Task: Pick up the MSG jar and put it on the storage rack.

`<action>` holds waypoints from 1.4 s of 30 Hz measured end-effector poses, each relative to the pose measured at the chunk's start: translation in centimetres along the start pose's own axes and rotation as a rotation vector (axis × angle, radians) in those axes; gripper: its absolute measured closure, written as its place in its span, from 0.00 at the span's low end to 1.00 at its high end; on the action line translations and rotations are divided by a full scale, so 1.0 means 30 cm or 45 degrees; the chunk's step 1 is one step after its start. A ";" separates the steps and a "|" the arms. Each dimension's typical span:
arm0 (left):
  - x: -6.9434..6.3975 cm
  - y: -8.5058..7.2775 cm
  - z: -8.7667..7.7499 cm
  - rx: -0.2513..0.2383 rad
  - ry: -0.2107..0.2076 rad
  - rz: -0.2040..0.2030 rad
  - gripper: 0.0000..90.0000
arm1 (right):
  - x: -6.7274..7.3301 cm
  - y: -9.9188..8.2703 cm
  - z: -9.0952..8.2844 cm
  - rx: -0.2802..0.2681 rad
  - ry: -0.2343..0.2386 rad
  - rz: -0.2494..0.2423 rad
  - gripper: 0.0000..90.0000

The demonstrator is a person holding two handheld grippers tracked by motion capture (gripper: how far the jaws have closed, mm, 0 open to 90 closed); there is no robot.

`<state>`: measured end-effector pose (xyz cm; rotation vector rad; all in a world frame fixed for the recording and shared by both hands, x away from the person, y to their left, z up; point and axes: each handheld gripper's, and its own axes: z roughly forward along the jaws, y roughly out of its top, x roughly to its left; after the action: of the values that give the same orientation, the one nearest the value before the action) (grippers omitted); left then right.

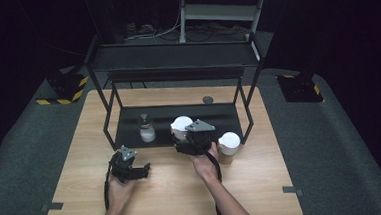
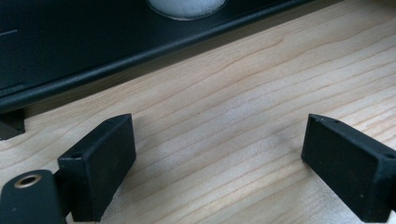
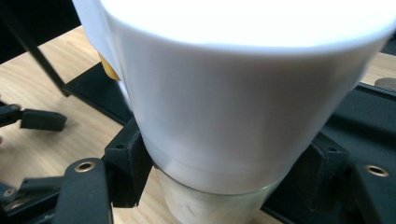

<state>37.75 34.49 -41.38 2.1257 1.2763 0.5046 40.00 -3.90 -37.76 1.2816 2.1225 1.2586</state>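
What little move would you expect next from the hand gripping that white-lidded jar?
Probably a short carry forward, then setting it down on the black rack's lower shelf. The right gripper is shut on the white-lidded jar, held right at the shelf's front edge beside a small clear jar already standing there. The left gripper waits open.

A light wooden counter (image 1: 169, 194) stands on a grey carpet floor (image 1: 26, 162), and a black metal rack (image 1: 173, 56) with a low shelf sits on its far half. The room around is very dark, almost black at the sides. Two black blocks with yellow and black stripes (image 1: 67, 90) sit on the floor at the left and right, and behind the rack there is a pale metal frame (image 1: 220, 10) with loose cables (image 1: 174, 33) on the floor.
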 end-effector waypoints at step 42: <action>0.001 0.000 0.000 0.000 -0.001 0.001 0.11 | 0.025 0.059 0.189 0.057 -0.093 0.015 0.34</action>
<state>37.76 34.52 -41.38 2.1266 1.2748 0.5037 44.34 -0.05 -39.23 1.3398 2.1061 1.1569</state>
